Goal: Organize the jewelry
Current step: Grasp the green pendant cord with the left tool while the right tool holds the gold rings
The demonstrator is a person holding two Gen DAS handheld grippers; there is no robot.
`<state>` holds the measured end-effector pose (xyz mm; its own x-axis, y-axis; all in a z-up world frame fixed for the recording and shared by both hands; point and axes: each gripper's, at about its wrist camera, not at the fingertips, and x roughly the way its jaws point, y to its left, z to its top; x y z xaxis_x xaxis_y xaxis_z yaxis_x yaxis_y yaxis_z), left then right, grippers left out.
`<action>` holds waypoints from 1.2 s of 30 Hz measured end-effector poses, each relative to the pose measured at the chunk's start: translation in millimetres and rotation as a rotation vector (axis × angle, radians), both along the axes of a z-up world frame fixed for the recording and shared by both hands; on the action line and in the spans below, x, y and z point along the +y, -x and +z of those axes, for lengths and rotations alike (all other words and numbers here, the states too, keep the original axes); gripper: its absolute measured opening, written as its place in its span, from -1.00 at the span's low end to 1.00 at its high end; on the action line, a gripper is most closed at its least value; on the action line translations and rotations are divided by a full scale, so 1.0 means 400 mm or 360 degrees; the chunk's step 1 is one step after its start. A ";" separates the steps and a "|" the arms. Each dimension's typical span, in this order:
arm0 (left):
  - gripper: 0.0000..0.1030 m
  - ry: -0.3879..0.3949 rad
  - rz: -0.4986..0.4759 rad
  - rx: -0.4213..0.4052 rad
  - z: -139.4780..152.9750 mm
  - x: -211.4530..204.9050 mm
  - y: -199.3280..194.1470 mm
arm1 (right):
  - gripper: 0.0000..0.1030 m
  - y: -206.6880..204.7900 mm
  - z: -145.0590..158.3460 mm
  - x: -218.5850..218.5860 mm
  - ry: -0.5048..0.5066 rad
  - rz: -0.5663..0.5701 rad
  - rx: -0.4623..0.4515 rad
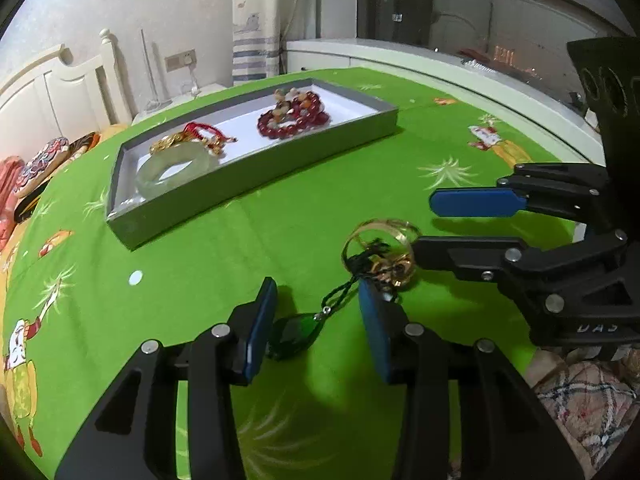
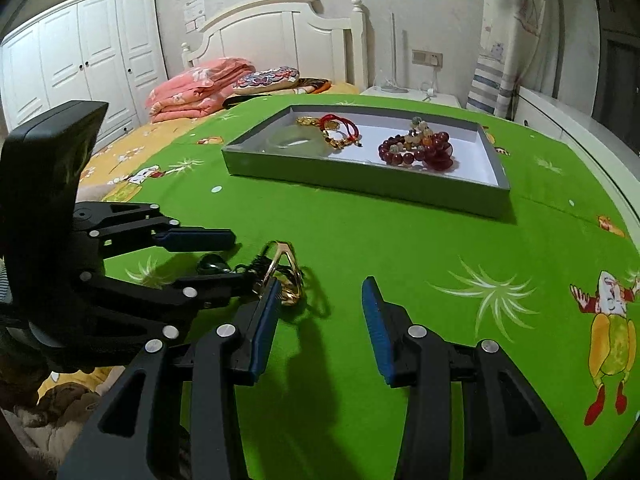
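Left gripper (image 1: 316,316): jaws apart, straddling green pendant (image 1: 294,334), not yet pinching.
Right gripper (image 2: 320,320): jaws apart, empty, beside gold bangle (image 2: 286,276).
Tray (image 2: 360,180): far, collecting sorted pieces.

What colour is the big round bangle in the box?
Pale, milky green bangle, clearest in the left wrist view.

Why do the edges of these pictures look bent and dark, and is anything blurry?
Left wrist view: fisheye lens bows the grey tray and the green cloth, corners go black; the green pendant between the left tongs looks soft. Right wrist view: same bending; the right tongs throw a dark shadow on the cloth, and the gold bangles glint.
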<state>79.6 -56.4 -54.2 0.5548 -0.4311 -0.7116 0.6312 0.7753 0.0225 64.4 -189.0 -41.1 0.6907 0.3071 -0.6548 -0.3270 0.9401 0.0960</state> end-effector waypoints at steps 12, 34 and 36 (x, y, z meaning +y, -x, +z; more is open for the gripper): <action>-0.95 0.0010 -0.0050 -0.0065 -0.014 -0.003 0.024 | -0.22 -0.001 0.006 0.051 -0.0085 0.0124 0.0048; -0.94 0.0045 0.0092 -0.0037 -0.008 0.056 -0.012 | -0.53 -0.030 -0.020 0.057 0.0066 -0.0002 0.0059; -0.94 0.0043 0.0118 -0.0090 -0.004 0.057 -0.004 | -0.60 -0.024 -0.018 0.061 0.0088 0.0005 0.0027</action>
<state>81.3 -33.6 -55.6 0.6249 -0.4062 -0.6667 0.5704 0.8206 0.0347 73.8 -164.7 -48.5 0.6784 0.2723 -0.6824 -0.3288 0.9431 0.0495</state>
